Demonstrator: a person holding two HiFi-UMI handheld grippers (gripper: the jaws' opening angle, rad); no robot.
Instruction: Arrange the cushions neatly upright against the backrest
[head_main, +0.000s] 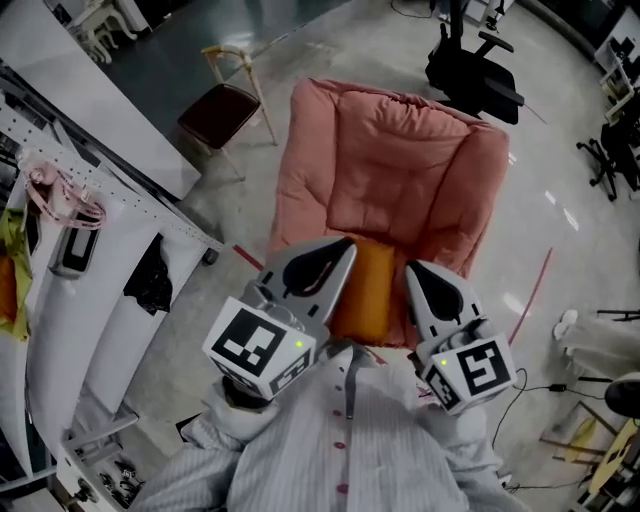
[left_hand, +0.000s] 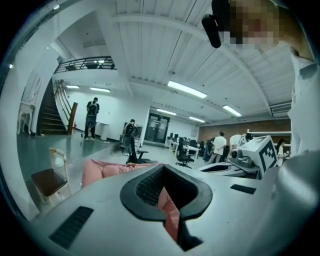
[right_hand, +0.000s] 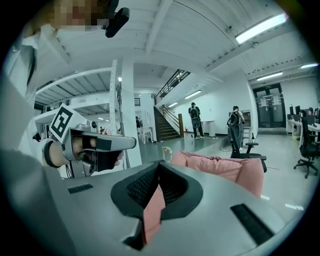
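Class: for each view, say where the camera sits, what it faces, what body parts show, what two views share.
Head view: on head, steeply down at pink armchair; shirt, both tools show.
Left gripper view: on left tool, facing across hall; right tool shows.
Right gripper view: on right tool, likewise; left tool shows.
Shared: armchair.

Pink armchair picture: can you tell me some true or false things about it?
The orange cushion lies at the front of the pink armchair. True.
The left gripper is gripping the cushion. False: its jaws are shut, holding nothing.
The right gripper is wide open. False: it is shut.
The wooden chair beside it has a dark red seat. True.
The office chair behind is white. False: it is black.
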